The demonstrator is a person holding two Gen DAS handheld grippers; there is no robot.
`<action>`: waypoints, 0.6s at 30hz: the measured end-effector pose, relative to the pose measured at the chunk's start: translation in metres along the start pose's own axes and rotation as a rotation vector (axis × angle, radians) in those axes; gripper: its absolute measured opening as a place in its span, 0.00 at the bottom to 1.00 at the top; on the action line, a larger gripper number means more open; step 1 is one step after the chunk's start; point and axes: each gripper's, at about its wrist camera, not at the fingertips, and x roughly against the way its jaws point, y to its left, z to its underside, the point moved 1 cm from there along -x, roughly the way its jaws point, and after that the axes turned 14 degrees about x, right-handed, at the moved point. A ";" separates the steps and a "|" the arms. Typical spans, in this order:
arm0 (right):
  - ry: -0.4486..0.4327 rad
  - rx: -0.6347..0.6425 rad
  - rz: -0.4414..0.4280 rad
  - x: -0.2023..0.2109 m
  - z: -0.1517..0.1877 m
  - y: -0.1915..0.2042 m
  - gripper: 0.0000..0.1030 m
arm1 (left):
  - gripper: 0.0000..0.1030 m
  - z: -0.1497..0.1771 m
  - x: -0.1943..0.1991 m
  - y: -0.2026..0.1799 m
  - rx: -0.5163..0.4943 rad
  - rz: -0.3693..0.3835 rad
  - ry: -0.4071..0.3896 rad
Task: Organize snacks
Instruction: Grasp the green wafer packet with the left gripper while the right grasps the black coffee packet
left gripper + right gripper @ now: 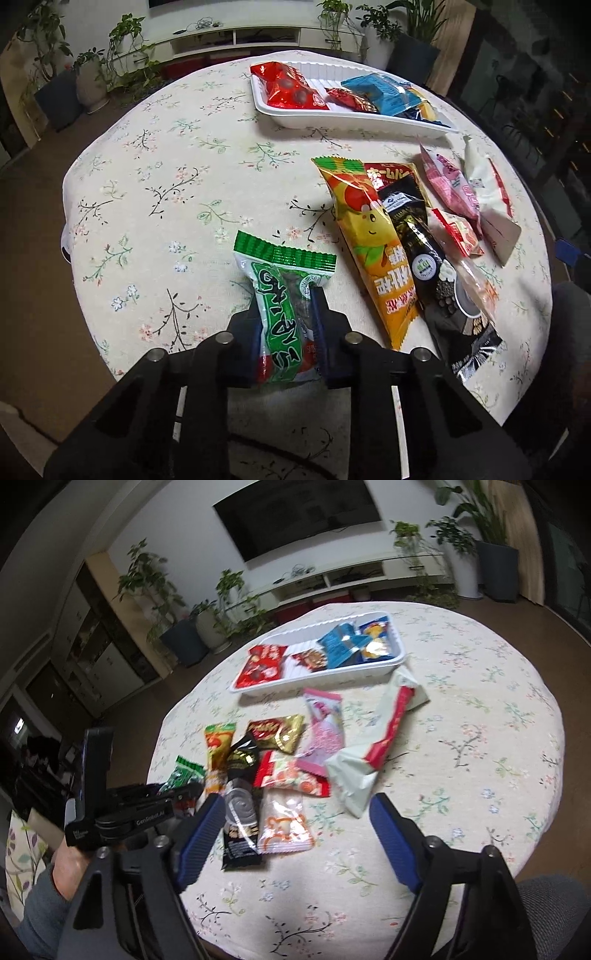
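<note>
One packet is in my grasp: my left gripper [286, 314] has its jaws closed narrow on the green snack packet [280, 314], which stands on end between them above the floral tablecloth [155, 177], its crimped top pointing away from me. My right gripper [295, 834] hangs with jaws spread wide and nothing between them, over the loose snacks. The white tray [354, 118] sits well apart at the far side, already holding a red bag [288, 88], a blue packet [380, 92] and others. Risk as I judge it: the film is slick and I pinch only the lower body, so the packet could slide out or twist on the way across; carried low, it could also sweep the orange packet [369, 236] lying near. The left view shows the grip itself; the right view, somewhat blurred, shows the whole pile, including what appears to be a clear packet with orange print [284, 827], and the free room left in the tray.
</note>
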 end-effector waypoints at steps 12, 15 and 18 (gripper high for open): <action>0.157 0.199 -0.075 -0.050 -0.019 0.056 0.42 | 0.19 0.009 0.019 0.013 0.060 0.085 -0.012; 0.188 0.220 -0.074 -0.064 -0.021 0.064 0.40 | 0.19 0.011 0.021 0.016 0.069 0.094 -0.014; 0.225 0.238 -0.070 -0.079 -0.022 0.069 0.40 | 0.19 0.013 0.022 0.018 0.076 0.103 -0.012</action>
